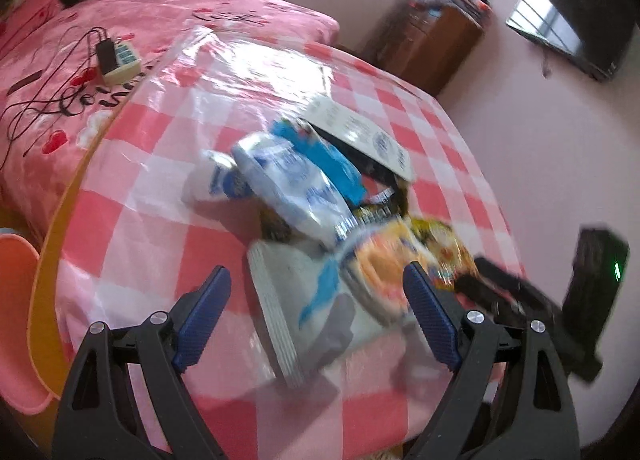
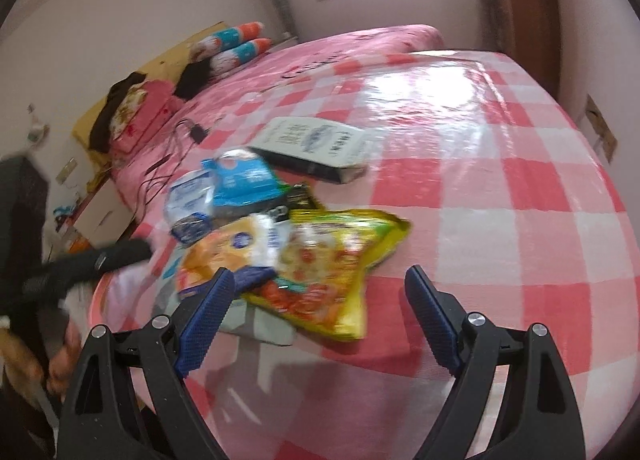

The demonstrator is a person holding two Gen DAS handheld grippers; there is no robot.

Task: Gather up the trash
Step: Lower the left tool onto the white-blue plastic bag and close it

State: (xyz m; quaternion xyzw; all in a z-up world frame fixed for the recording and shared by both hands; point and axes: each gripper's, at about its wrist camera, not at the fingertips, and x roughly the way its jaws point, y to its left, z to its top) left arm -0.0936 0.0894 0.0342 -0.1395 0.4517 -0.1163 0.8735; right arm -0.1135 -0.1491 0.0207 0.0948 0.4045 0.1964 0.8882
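1. Blue ribbed pads on black arms: left gripper [image 1: 316, 292], fingers spread wide, nothing held; it hangs over the near end of the trash pile.
2. Right gripper [image 2: 320, 292], same build, jaws wide apart and empty, just above the yellow snack bag [image 2: 332, 260].
3. Yellow snack bag: glossy crinkled film, orange-red print, lying flat; lettering too blurred to read.
4. Orange-and-white wrapper [image 2: 228, 252] with a round blue logo, touching the yellow bag's left side.
5. Blue-and-white plastic packs [image 1: 296, 183], crumpled, mid-pile; text unreadable.
6. Flat white-topped box [image 2: 316, 143] with black sides, printed characters illegible, farthest in the pile.
7. Red-and-white checked tablecloth [image 2: 500, 199], shiny plastic, beneath everything.
8. Pink bedspread [image 1: 132, 11] beyond.
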